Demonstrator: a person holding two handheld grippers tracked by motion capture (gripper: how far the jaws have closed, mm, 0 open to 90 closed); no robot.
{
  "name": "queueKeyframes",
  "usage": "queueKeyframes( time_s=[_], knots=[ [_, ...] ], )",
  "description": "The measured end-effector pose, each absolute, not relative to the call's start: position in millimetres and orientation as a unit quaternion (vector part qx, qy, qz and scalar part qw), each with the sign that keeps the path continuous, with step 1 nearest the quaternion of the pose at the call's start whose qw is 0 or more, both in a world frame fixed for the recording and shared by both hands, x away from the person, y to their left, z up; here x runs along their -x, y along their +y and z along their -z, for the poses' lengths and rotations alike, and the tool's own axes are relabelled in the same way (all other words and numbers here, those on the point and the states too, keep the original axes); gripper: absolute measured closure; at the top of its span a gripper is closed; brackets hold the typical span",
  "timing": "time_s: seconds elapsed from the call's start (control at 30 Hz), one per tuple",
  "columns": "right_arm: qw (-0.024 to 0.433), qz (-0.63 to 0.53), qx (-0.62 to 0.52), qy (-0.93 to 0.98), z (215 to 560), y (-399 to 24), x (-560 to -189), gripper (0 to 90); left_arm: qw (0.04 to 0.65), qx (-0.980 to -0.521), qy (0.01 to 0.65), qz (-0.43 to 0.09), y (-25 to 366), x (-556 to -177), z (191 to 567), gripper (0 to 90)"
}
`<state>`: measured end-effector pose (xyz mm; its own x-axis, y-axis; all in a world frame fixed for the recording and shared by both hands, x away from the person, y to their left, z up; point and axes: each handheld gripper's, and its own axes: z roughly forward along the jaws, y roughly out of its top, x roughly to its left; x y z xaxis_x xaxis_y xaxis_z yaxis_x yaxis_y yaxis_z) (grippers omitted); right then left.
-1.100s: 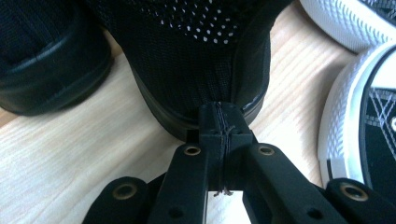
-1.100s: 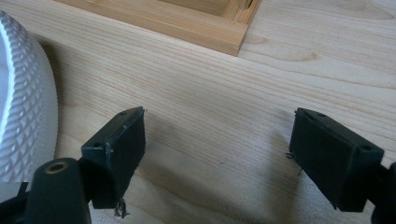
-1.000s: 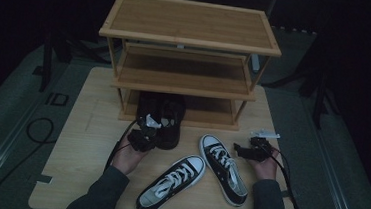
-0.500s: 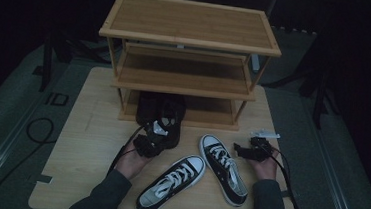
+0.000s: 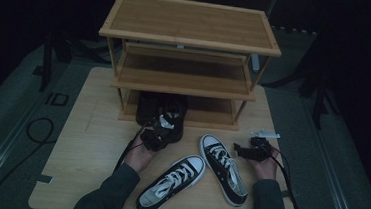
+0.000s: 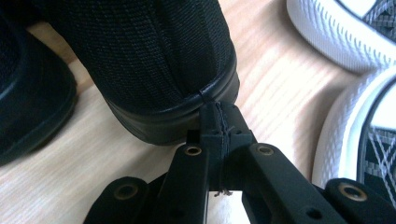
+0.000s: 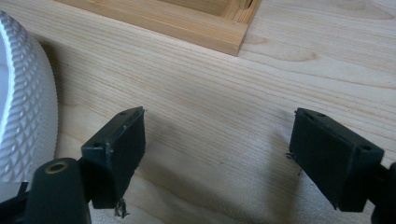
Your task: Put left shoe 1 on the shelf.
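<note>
A pair of black shoes (image 5: 163, 110) stands at the foot of a wooden shoe rack (image 5: 189, 32), partly under its lowest shelf. My left gripper (image 5: 157, 132) is at their heels. In the left gripper view its jaws (image 6: 218, 116) are pressed together with nothing between them, having just closed a little, and the tip touches the heel of one black shoe (image 6: 154, 60). Two black-and-white sneakers (image 5: 169, 183) (image 5: 223, 170) lie nearer the person. My right gripper (image 5: 240, 150) rests open on the table to the right of them, with bare wood between its jaws (image 7: 217, 154).
The rack has three shelves and stands at the back of the wooden table (image 5: 85, 142). A sneaker's white rubber toe (image 7: 23, 116) sits just left of the right gripper. The rack's base rail (image 7: 187, 23) lies ahead of it. Cables trail off both grippers.
My left hand and gripper have shifted a little to the right, against the heels of the black shoes. The right hand and both sneakers have stayed where they were.
</note>
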<state>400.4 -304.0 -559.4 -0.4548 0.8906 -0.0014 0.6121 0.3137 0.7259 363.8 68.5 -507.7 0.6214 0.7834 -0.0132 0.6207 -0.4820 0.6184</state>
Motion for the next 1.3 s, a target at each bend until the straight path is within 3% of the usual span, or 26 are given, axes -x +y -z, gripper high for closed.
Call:
queueKeyframes(
  time_s=[1.03, 1.3],
  knots=[
    [0.207, -0.337, -0.479, 0.784, 559.4, -304.0, -400.5, 18.4, 0.286, -0.810, 0.486, -0.160, 74.0, -414.9, 509.6, 89.4],
    [0.207, -0.337, -0.479, 0.784, 559.4, -303.9, -400.6, 18.4, 0.297, -0.823, 0.456, -0.163, 58.2, -409.9, 506.4, 84.3]
  ],
)
